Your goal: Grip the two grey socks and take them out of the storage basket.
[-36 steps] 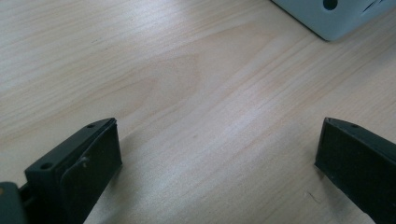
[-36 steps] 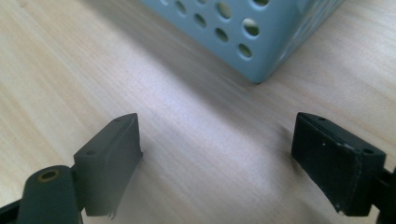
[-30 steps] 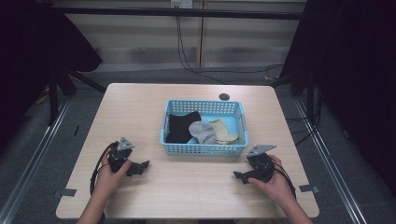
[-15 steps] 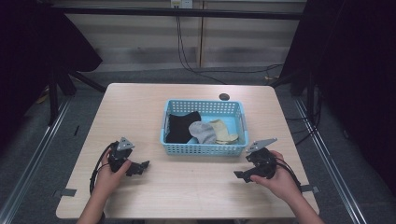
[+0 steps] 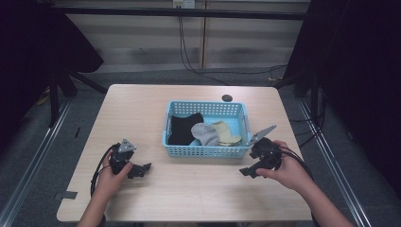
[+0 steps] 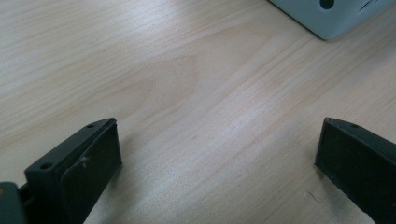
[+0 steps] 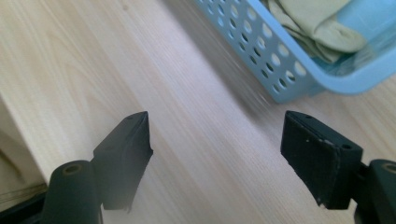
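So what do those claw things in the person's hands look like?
Each claw is black, with two chunky, flat-faced jaws and small screw holes. The left claw and the right claw each carry a grey three-cornered plate on top, and a black cable loops back from each. The forearms are bare, with no sleeves in sight.

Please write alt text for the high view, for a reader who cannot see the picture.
A blue basket with a black, a grey and a yellowish sock sits on a wooden table. A person holds the left gripper and the right gripper near the table's front, both empty.
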Tool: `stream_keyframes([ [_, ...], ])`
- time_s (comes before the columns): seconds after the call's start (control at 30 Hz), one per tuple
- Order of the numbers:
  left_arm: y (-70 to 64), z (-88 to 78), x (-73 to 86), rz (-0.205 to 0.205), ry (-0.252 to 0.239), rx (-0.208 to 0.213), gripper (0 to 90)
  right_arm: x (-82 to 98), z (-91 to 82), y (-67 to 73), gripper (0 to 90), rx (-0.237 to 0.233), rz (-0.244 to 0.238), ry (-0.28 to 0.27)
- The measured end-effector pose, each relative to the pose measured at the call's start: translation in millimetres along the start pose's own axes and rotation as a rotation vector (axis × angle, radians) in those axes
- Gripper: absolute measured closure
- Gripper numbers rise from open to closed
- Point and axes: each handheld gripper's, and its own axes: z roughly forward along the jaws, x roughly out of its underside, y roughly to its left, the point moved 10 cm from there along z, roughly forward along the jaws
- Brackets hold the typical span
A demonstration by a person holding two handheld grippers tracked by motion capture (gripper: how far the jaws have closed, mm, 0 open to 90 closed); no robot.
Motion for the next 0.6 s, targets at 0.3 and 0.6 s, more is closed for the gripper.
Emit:
stream_keyframes([
  [0.3, -0.1, 0.1, -0.1, 0.001, -0.001, 0.003, 0.0, -46.4, -13.9, -2.5, 25.8, -0.009, -0.006, -0.023],
  [0.6, -0.2, 0.2, -0.3, 0.000, -0.004, 0.005, 0.0, -87.5, 0.4, -24.3, 31.3, 0.014, 0.053, -0.045],
])
